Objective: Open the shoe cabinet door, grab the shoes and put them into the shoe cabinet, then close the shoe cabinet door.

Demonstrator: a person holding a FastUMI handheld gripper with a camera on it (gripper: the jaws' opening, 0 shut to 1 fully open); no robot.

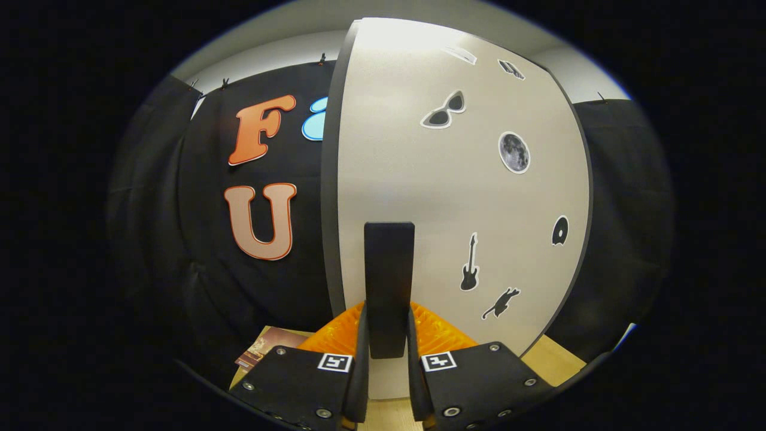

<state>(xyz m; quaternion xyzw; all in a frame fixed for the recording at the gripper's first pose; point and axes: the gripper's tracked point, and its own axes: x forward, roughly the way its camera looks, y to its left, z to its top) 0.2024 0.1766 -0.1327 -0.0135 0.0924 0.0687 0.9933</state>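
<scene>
tongs [389,335] clamping upright black handle [389,281], cabinet door [455,197]

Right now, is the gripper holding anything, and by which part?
Yes: the gripper is shut on the cabinet door's black handle, gripping its lower end.

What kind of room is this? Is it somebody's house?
Probably a practice booth set up like a home, not a real house. Black cloth hangs as the wall, and a white cabinet door with stickers stands on a wooden surface. The gripper jaws are closed on its black handle.

Bright overhead glare washes the cabinet door [455,197] top — edges bend, surroundings dim.
</scene>
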